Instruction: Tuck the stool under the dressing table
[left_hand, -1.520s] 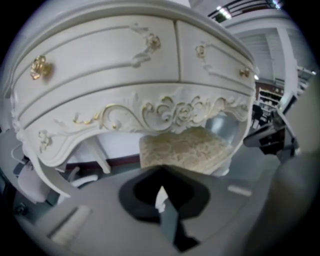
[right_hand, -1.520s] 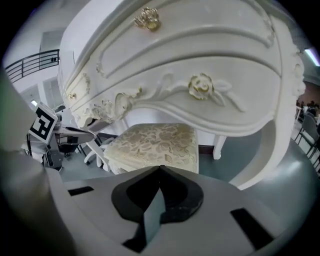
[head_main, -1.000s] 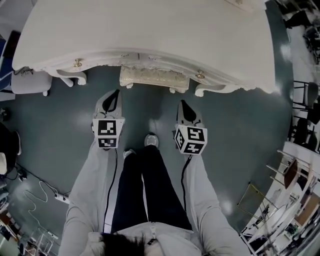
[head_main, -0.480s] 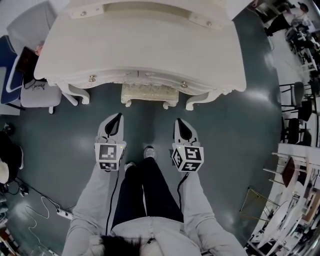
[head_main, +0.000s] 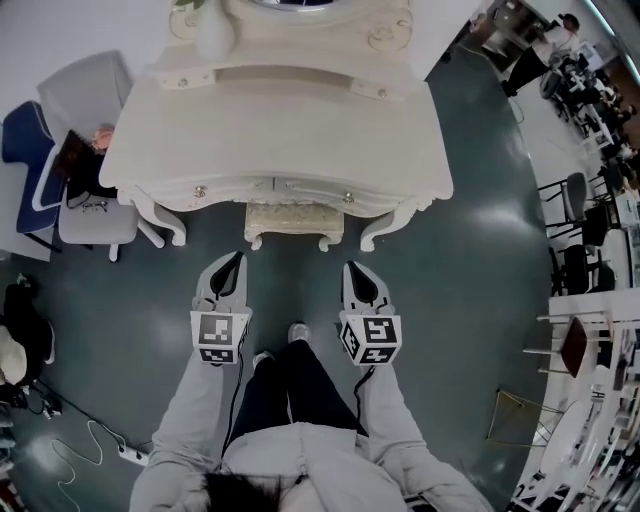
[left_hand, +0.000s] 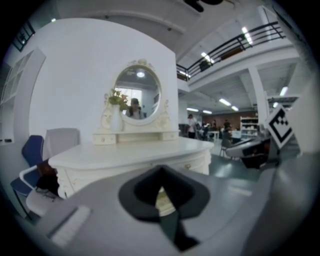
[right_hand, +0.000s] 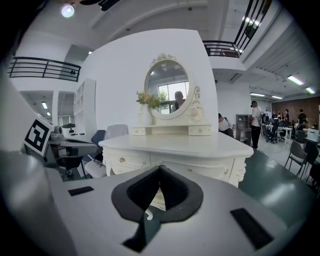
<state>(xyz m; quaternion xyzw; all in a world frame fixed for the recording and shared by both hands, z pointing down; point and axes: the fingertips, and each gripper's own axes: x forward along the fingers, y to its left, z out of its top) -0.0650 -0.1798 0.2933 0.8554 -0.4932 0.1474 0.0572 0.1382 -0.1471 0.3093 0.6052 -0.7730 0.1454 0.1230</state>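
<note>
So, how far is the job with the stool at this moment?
Done, it seems: the stool sits under the dressing table, between its front legs, only its front part showing. In hand: nothing; left gripper and right gripper are shut, empty, apart from it. Left: probably nothing.

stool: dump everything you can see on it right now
Small cream-white stool with a rectangular textured seat and curved legs, two front feet showing. It stands upright on the dark green floor, centred under the dressing table, its back part hidden by the tabletop and its front edge showing. The left tongs and right tongs hang clear of it.
</note>
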